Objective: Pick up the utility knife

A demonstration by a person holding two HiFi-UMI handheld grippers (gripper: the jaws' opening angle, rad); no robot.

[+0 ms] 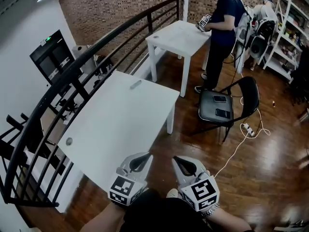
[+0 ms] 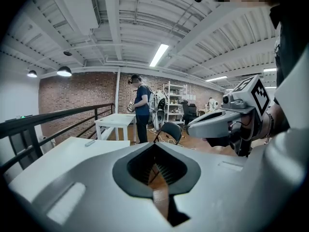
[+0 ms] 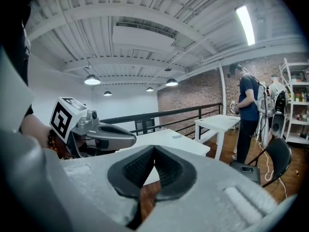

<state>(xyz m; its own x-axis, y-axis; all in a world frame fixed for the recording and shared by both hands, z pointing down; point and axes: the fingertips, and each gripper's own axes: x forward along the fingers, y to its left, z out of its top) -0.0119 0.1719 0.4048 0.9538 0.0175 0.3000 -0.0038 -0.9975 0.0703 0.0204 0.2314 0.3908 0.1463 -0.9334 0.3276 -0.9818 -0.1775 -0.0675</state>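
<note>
Approach stage: utility knife [image 1: 136, 84] untouched on worktop [image 1: 120, 124].
Left gripper [image 1: 143, 157] and right gripper [image 1: 178, 160] empty, fingers [image 1: 136, 164] pressed together; next, reaching across, spreading fingers round it.

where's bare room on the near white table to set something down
Most of the near table is bare: the wide middle between the knife at its far edge and the round cap near its left edge. Crowded: the chair seat holds two phones; a person occupies the far table.

Left gripper [image 2: 154, 145] (jaws together) points over a white table [image 2: 53, 159].
</note>
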